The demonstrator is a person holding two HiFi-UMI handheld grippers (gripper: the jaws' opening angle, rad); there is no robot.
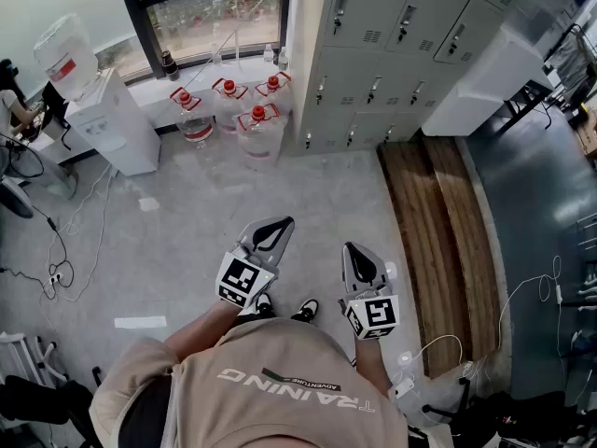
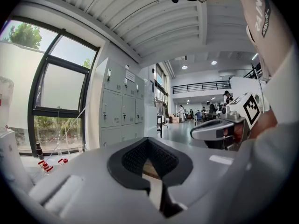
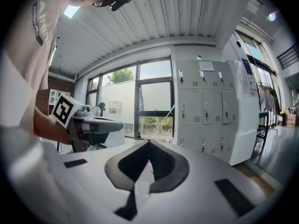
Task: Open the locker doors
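The grey lockers (image 1: 392,45) stand against the far wall, a few steps ahead of me, with every door I can see shut. They also show as a lockers bank (image 2: 119,108) in the left gripper view and as a lockers bank (image 3: 203,108) in the right gripper view. My left gripper (image 1: 280,222) is held at waist height, shut and holding nothing, its tips touching (image 2: 147,140). Beside it, my right gripper (image 1: 353,247) is likewise shut and holding nothing (image 3: 149,143). Both are far from the lockers.
Several water jugs (image 1: 233,110) with red caps stand on the floor left of the lockers, under the window. A white water dispenser (image 1: 103,110) is at the far left. A wooden floor strip (image 1: 438,241) runs on the right, a white cabinet (image 1: 485,82) beside the lockers. Cables (image 1: 56,250) lie on the left.
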